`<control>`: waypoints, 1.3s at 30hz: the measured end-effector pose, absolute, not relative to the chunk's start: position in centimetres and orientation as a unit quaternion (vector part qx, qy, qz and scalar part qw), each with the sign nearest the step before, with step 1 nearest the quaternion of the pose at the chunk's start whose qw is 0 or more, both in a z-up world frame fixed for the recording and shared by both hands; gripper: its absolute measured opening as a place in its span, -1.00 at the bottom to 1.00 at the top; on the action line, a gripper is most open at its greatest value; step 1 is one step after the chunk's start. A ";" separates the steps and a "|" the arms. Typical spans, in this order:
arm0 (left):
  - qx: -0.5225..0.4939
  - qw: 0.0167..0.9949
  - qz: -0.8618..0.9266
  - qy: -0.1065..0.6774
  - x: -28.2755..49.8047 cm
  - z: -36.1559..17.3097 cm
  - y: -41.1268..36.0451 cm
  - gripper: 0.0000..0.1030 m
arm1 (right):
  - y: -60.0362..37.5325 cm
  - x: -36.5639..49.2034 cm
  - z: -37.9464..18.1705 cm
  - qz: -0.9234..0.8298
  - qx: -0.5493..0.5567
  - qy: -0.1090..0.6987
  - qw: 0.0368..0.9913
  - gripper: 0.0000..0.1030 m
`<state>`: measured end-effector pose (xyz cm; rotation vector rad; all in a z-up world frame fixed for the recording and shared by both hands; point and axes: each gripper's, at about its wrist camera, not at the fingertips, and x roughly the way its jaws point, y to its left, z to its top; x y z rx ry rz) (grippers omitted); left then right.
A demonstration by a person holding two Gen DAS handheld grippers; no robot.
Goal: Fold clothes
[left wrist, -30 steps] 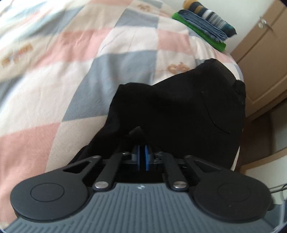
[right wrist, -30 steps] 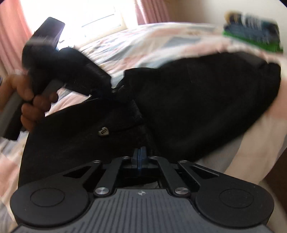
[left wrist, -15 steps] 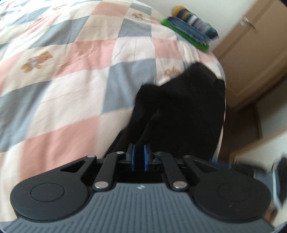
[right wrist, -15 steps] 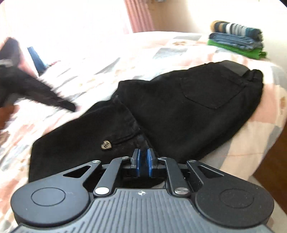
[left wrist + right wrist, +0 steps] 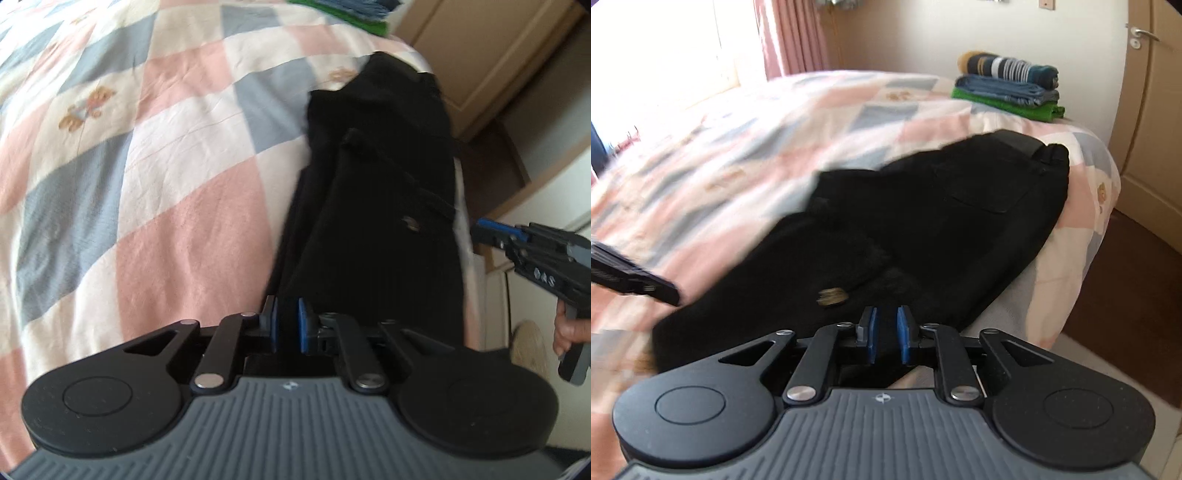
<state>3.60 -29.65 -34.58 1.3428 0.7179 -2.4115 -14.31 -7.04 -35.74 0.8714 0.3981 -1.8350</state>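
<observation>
On checked quilt: 1 black trousers, 3 stacked folded garments, 2 grippers, both released.

Soft daylight fills both views. In the right wrist view, a window at the upper left is blown out to white glare, washing the bed beneath it pale. Motion blur smears the quilt pattern and the black trousers, which read as a detail-less dark mass. Fisheye curvature bends the door and the frame edges. The left wrist view is dimmer and slightly blurred.
</observation>
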 end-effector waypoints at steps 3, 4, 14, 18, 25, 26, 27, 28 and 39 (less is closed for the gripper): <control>0.483 0.136 -0.833 0.232 4.6 -35.0 -28.8 -0.83 | -5.9 -10.4 -35.3 -0.734 0.372 0.170 0.542 -0.54; 0.493 0.138 -0.829 0.226 4.8 -35.4 -28.5 -0.83 | -5.9 -9.2 -35.8 -0.723 0.379 0.181 0.549 -0.54; 0.529 0.178 -0.799 0.223 2.9 -38.5 -28.7 -0.73 | -6.7 -6.8 -40.4 -0.692 0.399 0.240 0.552 -0.53; 0.530 0.185 -0.797 0.221 3.3 -38.4 -28.5 -0.66 | -6.5 -6.6 -40.4 -0.694 0.397 0.240 0.550 -0.53; 0.531 0.185 -0.797 0.221 3.3 -38.4 -28.5 -0.66 | -6.5 -6.5 -40.4 -0.699 0.401 0.233 0.544 -0.51; 0.531 0.186 -0.797 0.221 3.3 -38.4 -28.5 -0.66 | -6.5 -6.5 -40.4 -0.699 0.401 0.233 0.544 -0.50; 0.531 0.187 -0.796 0.222 3.2 -38.4 -28.5 -0.66 | -6.5 -6.5 -40.4 -0.700 0.401 0.232 0.543 -0.49; 0.530 0.187 -0.796 0.223 3.2 -38.4 -28.5 -0.66 | -6.6 -6.5 -40.4 -0.700 0.402 0.231 0.542 -0.49; 0.538 0.102 -0.835 -0.059 5.9 -36.4 -21.7 -0.32 | -4.3 -1.9 -38.6 -0.738 0.280 0.316 0.526 0.27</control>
